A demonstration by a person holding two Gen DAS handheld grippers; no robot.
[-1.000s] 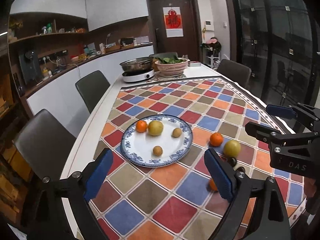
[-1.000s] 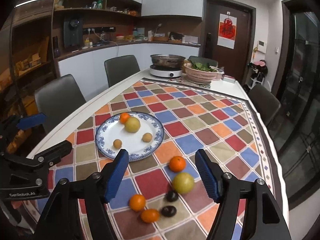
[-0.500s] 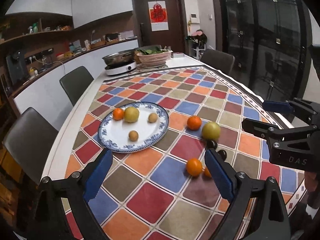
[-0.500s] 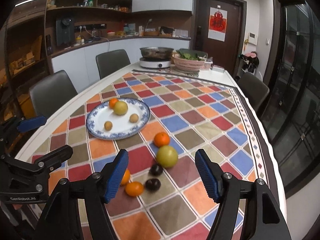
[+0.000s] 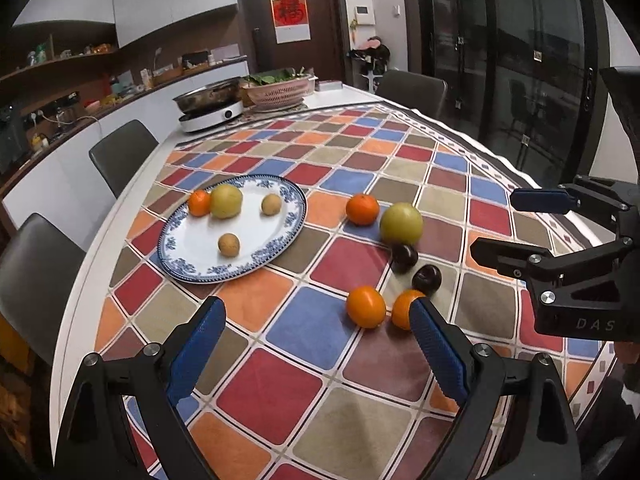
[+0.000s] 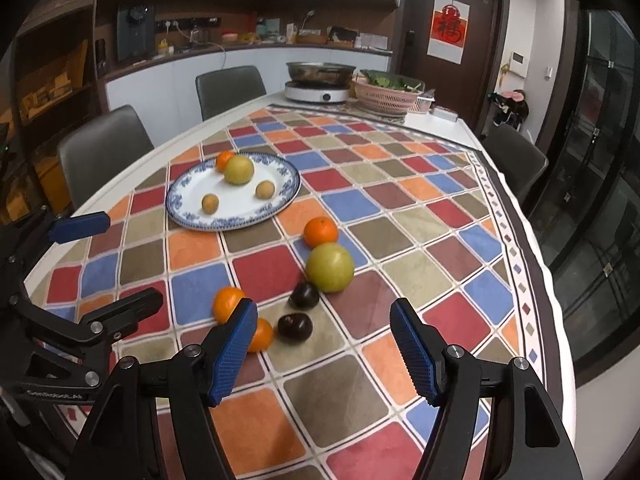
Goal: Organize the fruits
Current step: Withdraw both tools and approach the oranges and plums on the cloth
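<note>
A blue-and-white plate point(image 5: 176, 248) point(image 6: 188, 192) holds an orange, a yellow-green fruit point(image 5: 226, 201) and two small brown fruits. Loose on the checked cloth lie a large yellow-green fruit point(image 5: 401, 224) point(image 6: 330, 267), an orange behind it point(image 5: 362, 209) point(image 6: 320, 232), two dark plums point(image 5: 426, 279) point(image 6: 295, 327) and two near oranges point(image 5: 365, 306) point(image 6: 228, 303). My left gripper point(image 5: 318, 344) is open and empty, above the cloth just before the near oranges. My right gripper point(image 6: 324, 354) is open and empty, close before the plums.
A pan on a cooker point(image 5: 210, 110) and a pink basket of greens point(image 5: 280, 90) stand at the far end of the table. Grey chairs point(image 5: 120, 152) line the left side. The table's right edge point(image 6: 552, 300) drops off near glass doors.
Both grippers have moved forward and down toward the loose fruits, which now look larger and nearer. Both stay open; no fruit has moved.
</note>
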